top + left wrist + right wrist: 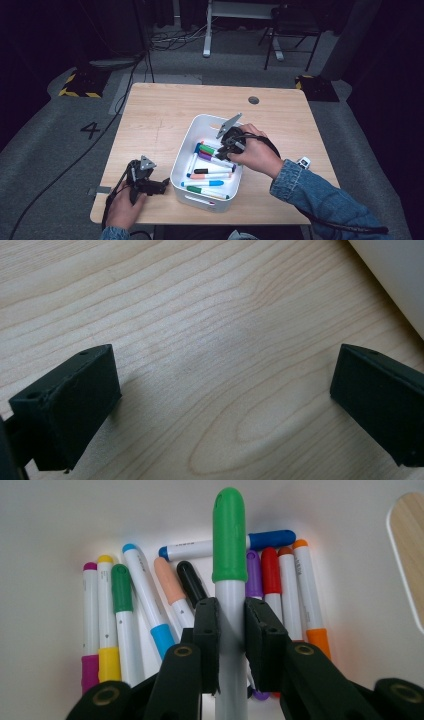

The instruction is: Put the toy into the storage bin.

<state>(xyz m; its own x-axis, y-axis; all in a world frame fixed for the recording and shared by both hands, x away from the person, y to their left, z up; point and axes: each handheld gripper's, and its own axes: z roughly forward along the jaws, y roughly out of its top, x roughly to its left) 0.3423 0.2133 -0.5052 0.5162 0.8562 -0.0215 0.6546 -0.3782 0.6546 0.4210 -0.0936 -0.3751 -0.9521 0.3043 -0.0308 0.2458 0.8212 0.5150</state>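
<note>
- On the wooden table we log a white bin, standing right of centre toward the near edge.
- Inside the bin, markers lie in a loose pile: blue, orange, purple, green and red caps.
- Over the bin's far right part, our right gripper has both jaws pinching the white barrel of a green-capped marker, cap pointing away from the jaws.
- At the near left, just beside the bin, our left gripper rests with jaws spread wide over bare wood.
</note>
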